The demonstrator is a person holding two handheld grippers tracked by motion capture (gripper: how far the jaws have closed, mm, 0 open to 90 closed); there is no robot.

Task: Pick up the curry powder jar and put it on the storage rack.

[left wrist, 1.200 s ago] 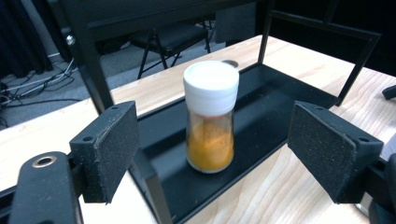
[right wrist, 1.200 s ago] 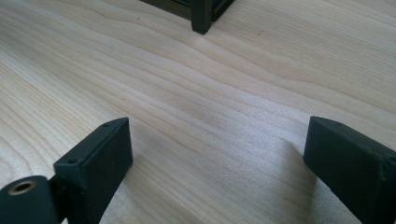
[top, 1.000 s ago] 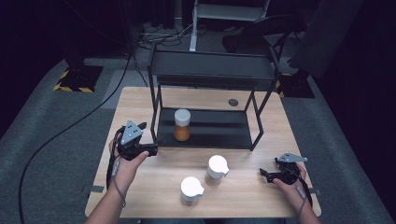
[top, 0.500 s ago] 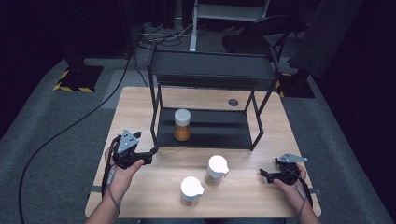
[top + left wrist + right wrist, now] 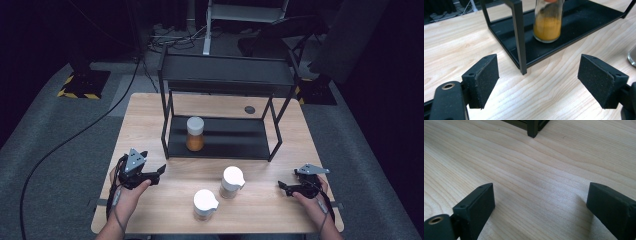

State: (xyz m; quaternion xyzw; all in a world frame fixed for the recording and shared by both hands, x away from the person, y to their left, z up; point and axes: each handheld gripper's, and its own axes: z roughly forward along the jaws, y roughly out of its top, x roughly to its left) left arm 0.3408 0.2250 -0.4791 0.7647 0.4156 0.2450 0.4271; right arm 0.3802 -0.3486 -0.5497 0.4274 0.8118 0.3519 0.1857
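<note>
My left gripper [image 5: 159, 172]: jaws spread, empty, near rack [image 5: 220, 145] holding orange jar [image 5: 194, 134]. My right gripper [image 5: 283, 187]: jaws spread, empty, right of two white-capped jars [image 5: 232, 182].

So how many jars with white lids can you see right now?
3. One jar with orange powder stands on the rack's lower shelf; two jars stand on the table in front. None seem hidden.

I see a light wooden table [image 5: 150, 115]. On it, toward 1 o'clock, lies a small dark round spot [image 5: 249, 109]. All around the table is grey floor [image 5: 45, 125]. A long black cable [image 5: 65, 145] runs over the floor at 9 o'clock. At 10 o'clock sits a plate with yellow and black stripes [image 5: 82, 85]. At 12 o'clock stands a white post [image 5: 206, 40].
</note>
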